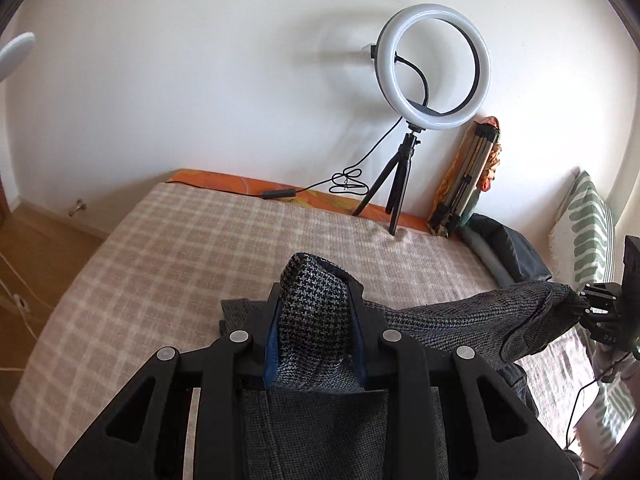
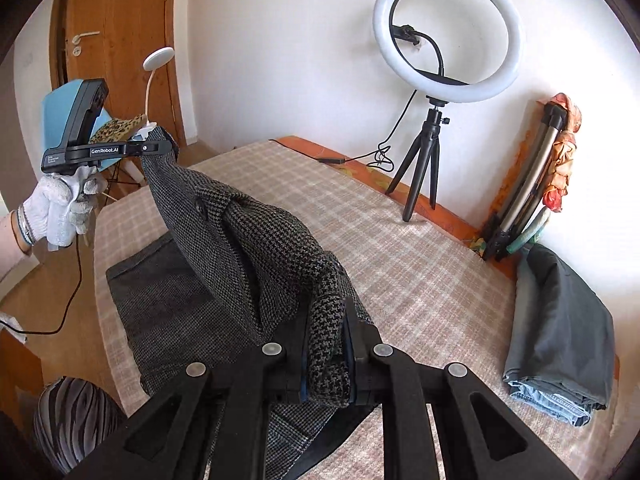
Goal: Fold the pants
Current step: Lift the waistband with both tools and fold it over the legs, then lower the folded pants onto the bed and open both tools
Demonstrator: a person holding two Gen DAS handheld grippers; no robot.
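Aloft, pants (image 2: pixel 240 232) clamped in both tongs (image 1: pixel 314 320) (image 2: pixel 326 344).

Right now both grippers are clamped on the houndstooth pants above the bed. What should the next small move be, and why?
Probably carry both grips forward together and lower them. The left gripper and right gripper each pinch the pants, lifted with the span between sagging, while the rest lies flat on the checked bedcover. Lowering should lay the raised half over the flat half.

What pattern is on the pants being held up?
A dark grey and black houndstooth weave on the pants, clearest in the right wrist view.
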